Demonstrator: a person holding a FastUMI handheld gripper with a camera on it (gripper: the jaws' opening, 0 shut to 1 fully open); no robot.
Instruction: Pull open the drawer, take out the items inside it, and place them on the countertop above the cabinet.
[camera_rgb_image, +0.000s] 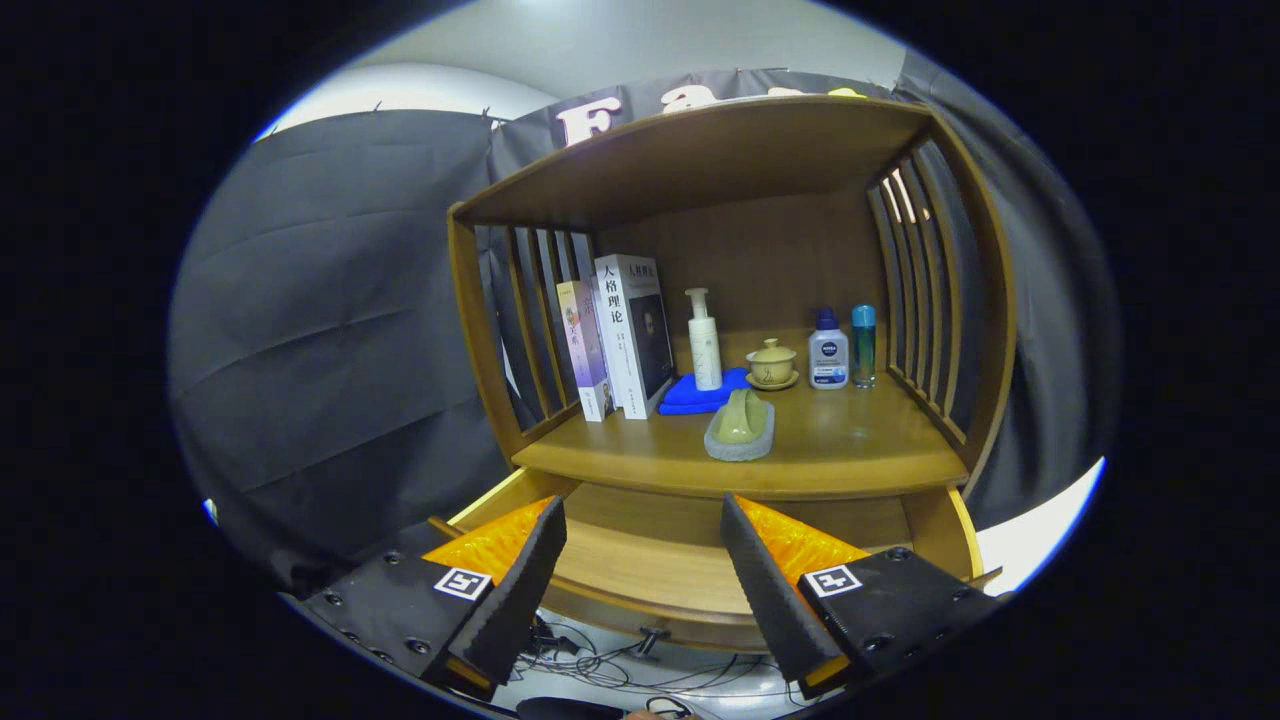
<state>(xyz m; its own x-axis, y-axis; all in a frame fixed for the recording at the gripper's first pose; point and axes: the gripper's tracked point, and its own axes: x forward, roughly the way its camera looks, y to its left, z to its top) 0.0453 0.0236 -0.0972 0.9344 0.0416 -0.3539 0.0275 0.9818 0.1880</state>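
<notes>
The wooden cabinet's drawer (640, 560) stands pulled out below the countertop (850, 440), and the bare wooden floor of the drawer shows between my fingers. My gripper (641, 500) is open, held just above the drawer, with nothing between its fingers. On the countertop, just beyond the fingertips, a pale green piece lies on a grey stone tray (741, 428). Behind it are a white pump bottle (705, 345) standing on a blue cloth (700, 397), a lidded yellow cup on a saucer (771, 364), a white bottle with a blue cap (828, 352) and a slim teal bottle (863, 345).
Two upright books (620, 335) lean at the countertop's left side against the slatted side wall. A wooden shelf (700, 150) roofs the countertop. Cables (600, 665) lie on the floor under the drawer's front and its handle (655, 636).
</notes>
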